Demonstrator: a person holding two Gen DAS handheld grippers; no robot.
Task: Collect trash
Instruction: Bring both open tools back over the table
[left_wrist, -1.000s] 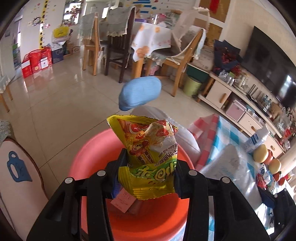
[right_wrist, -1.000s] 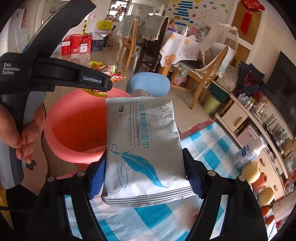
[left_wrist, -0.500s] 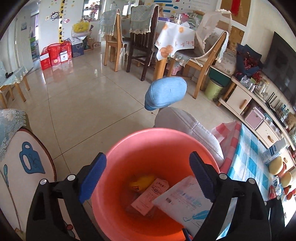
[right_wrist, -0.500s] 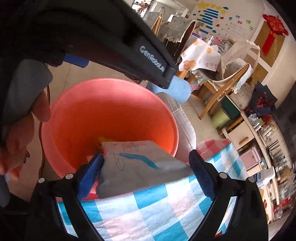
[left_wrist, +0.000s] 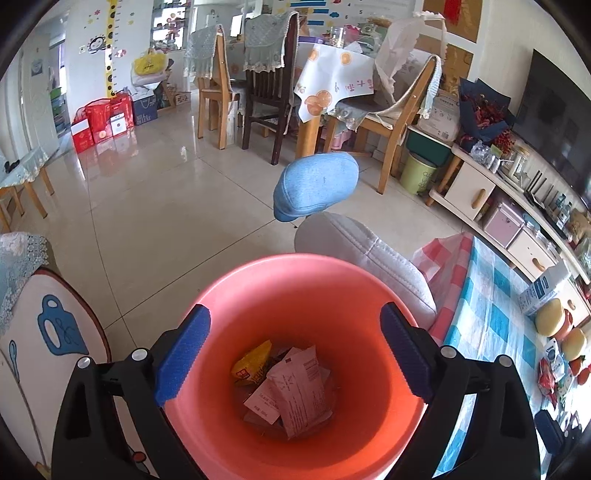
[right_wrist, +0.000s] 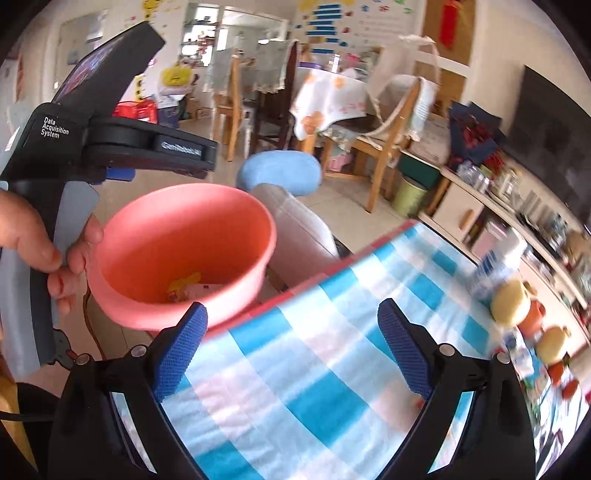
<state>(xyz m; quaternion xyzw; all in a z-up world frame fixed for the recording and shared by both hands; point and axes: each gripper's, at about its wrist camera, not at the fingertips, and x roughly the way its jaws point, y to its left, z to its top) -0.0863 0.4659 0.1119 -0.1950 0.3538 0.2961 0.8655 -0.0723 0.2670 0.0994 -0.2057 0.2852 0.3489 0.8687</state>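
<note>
1. Two grippers, both with jaws spread and nothing between them.
2. Left gripper (left_wrist: 294, 349): hangs directly over the bucket (left_wrist: 373, 291), blue pads framing its mouth.
3. Bucket: pink-orange, round, standing just beside the desk (right_wrist: 332, 369) edge and a grey cushion (left_wrist: 380, 258).
4. Trash in the bucket bottom: white wipes pack (left_wrist: 303, 391) lying on top, yellow snack bag (left_wrist: 249, 365) at its left, a small pink slip (left_wrist: 264, 402) beneath.
5. Right gripper (right_wrist: 291, 347): over the desk's blue-checked cloth (right_wrist: 306, 410), near the bucket; view blurred.
6. Left hand (right_wrist: 40, 240): wrapped around the left gripper's handle, beside the bucket.
7. Desk far end: milk carton (left_wrist: 543, 291) and round-lidded jars (left_wrist: 554, 321), well apart from both grippers.
</note>
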